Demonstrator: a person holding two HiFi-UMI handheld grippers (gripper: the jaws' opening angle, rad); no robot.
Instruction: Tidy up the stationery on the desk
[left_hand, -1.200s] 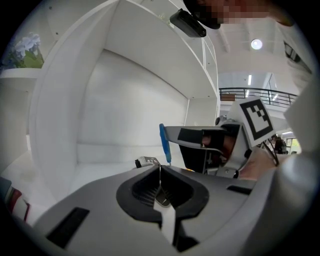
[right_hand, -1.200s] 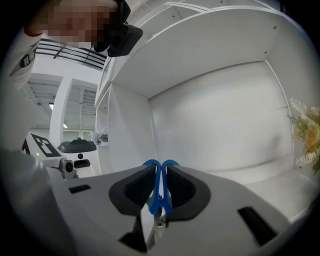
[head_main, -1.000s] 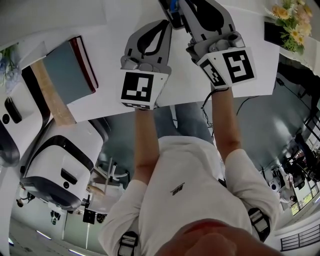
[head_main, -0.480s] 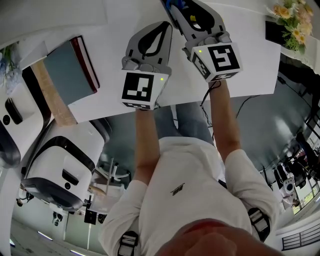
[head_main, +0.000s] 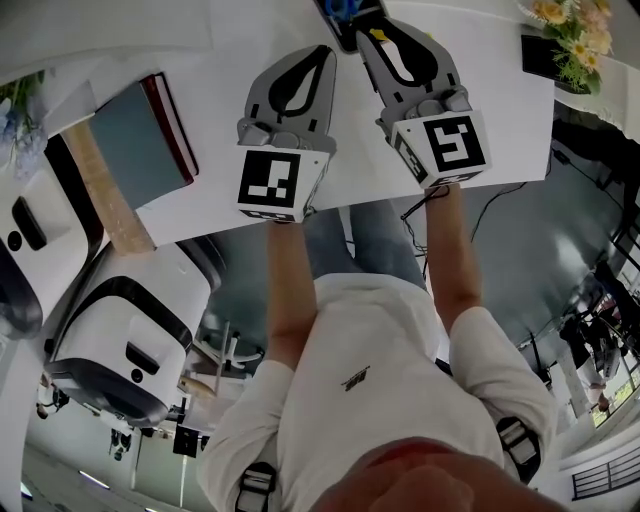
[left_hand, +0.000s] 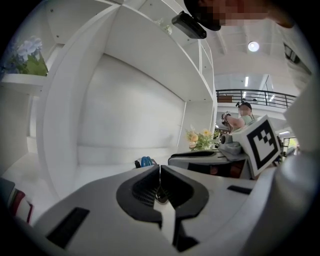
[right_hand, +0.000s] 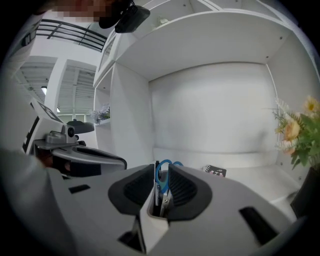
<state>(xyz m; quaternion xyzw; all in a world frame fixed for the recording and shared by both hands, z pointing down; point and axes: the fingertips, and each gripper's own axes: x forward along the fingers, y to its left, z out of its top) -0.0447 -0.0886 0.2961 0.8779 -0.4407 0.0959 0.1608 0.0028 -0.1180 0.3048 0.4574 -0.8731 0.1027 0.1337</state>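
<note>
Since a second ago the right gripper (head_main: 366, 30) has straightened, so its marker cube now faces the head camera more squarely, while the left gripper (head_main: 325, 52) has hardly shifted. In the head view both grippers reach out side by side over the white surface (head_main: 490, 80). The blue handles of the scissors (head_main: 338, 8) poke out past the right gripper's tip at the top edge. A book (head_main: 135, 130) with a grey-blue cover and dark red spine lies on the surface well to the left of the left gripper, and flowers (head_main: 580, 25) stand at the far right corner. In the left gripper view the left gripper (left_hand: 159, 168) has its jaws pressed together with no object between them. Just past its tip the scissors (left_hand: 145, 161) show as a small blue shape in front of the white shelf unit (left_hand: 130, 115). The right gripper (left_hand: 200, 156) crosses close on the right with its marker cube towards the camera, and the flowers (left_hand: 200, 140) rise behind it. In the right gripper view the right gripper (right_hand: 161, 169) is clamped on the scissors (right_hand: 159, 176), whose blades sit in the gap and whose blue loops rise above the jaw tips. A small black card (right_hand: 216, 171) lies on the shelf floor beyond and to the right. The flowers (right_hand: 295, 130) stand at the right edge, and the left gripper (right_hand: 82, 152) lies close on the left.
</note>
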